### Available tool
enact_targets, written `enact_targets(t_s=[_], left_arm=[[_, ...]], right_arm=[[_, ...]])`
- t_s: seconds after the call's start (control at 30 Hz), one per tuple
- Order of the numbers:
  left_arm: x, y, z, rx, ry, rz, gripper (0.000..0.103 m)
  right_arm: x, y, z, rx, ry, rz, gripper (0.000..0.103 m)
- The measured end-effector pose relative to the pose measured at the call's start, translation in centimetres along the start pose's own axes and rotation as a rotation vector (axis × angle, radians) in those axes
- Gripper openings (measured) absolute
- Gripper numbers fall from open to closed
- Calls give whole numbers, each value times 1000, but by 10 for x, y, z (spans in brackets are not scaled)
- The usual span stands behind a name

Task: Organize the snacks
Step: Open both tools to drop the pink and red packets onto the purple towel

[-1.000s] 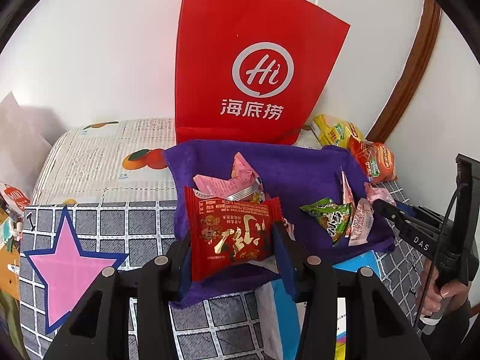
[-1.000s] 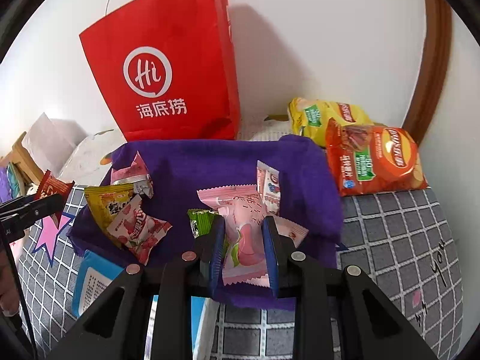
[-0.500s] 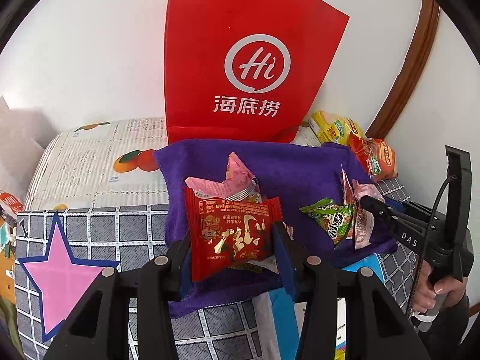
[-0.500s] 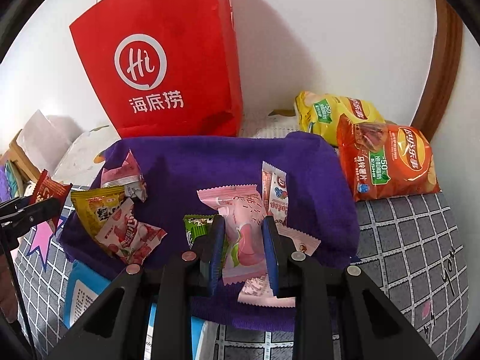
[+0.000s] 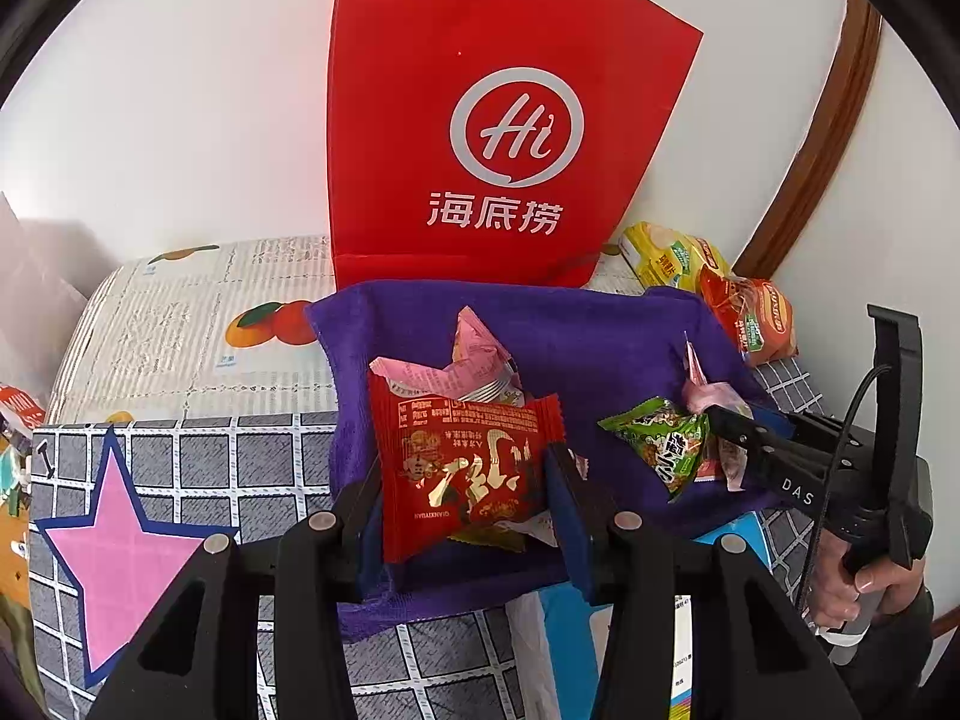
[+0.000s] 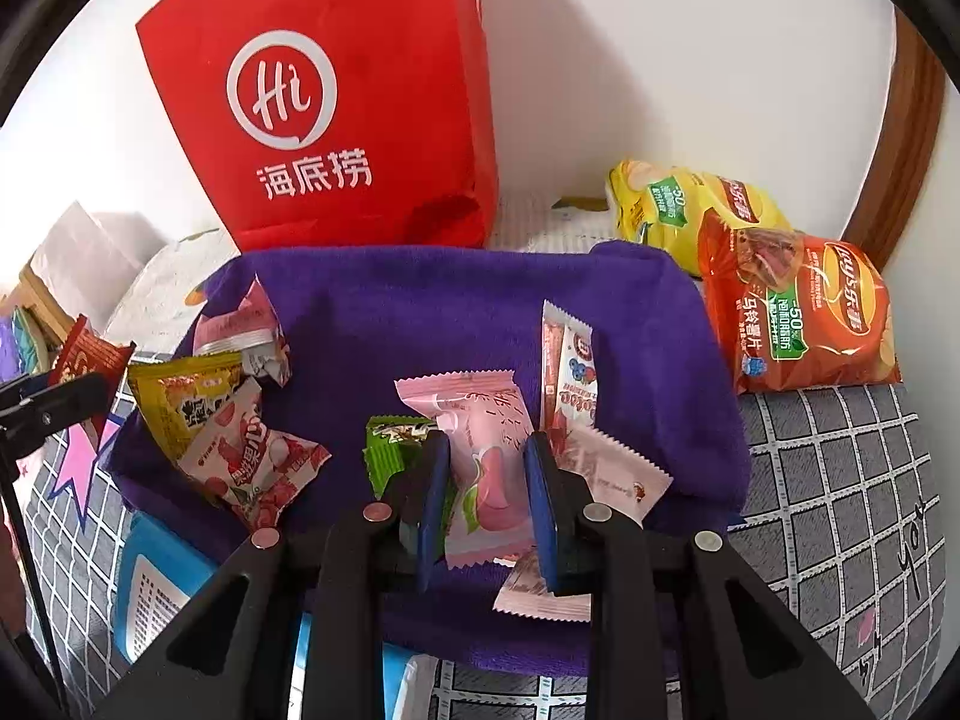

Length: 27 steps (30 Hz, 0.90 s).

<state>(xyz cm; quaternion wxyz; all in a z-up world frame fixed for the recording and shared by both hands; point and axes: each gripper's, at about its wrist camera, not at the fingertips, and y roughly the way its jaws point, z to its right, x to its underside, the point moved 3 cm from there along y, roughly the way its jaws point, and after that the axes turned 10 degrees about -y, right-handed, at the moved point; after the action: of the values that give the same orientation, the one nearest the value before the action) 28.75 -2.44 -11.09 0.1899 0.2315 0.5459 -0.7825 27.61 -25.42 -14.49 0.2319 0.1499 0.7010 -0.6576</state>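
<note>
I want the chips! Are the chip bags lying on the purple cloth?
No, the yellow chip bag and orange chip bag lie beside the purple cloth, off its right edge.

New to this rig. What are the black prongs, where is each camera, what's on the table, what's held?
No robot: a person holds a handheld two-finger gripper in each hand, each with a fisheye camera looking along its fingers.

Left wrist view: the left gripper is shut on a red snack packet. The right gripper and a hand show at its right edge.

Right wrist view: the right gripper is shut on a pink snack packet.

Below them a purple cloth carries loose snacks. Behind stand a red paper bag and two chip bags.
</note>
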Motion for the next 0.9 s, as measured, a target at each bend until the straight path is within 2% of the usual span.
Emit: enact_targets(t_s=[0.2,0.37,0.67,0.9], left_arm=[[-2,2,5,6,8,2,45],[-3,8,13,21,11,-7,45],[-6,28,35,30,41,-28,45],[-10,42,41,31,32,-35,45]], right_arm=[[1,-1,1,-10,7,-4,27],[1,-12,-1,-16,2,7,38],[7,-50,-4,-36,16,70,43],[20,-64,1,-15,26,71,43]])
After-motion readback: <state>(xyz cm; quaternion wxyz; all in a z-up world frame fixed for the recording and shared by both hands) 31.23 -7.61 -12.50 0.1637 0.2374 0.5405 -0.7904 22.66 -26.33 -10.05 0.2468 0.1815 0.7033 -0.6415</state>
